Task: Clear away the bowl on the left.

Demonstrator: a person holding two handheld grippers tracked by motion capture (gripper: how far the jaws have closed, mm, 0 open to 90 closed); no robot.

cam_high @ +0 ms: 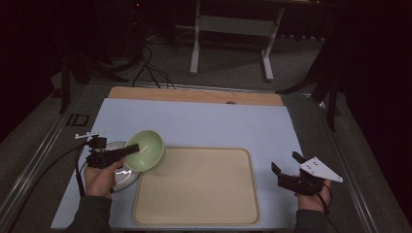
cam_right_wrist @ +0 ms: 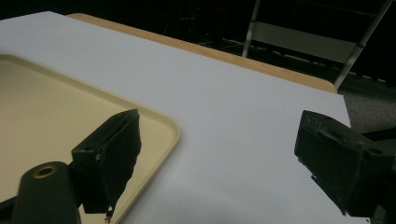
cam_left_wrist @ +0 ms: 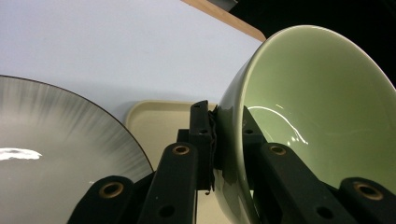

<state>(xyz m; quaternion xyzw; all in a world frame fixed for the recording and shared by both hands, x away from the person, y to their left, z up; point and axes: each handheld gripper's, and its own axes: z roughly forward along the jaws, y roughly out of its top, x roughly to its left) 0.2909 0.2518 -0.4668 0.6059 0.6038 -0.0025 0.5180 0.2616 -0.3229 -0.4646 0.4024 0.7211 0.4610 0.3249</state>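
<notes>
Left tongs (cam_left_wrist: 217, 140) pinch the bowl (cam_left_wrist: 308, 116) rim; tilted, it may slip onto the plate (cam_left_wrist: 51, 158) below; right tongs (cam_right_wrist: 215, 158) wide

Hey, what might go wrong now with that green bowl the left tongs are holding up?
1. The left tongs pinch only the rim of the tilted green bowl, so it may slip or swing.
2. It hangs beside the grey plate and could knock it.
3. The right tongs are open, away from the bowl, giving no support.
</notes>
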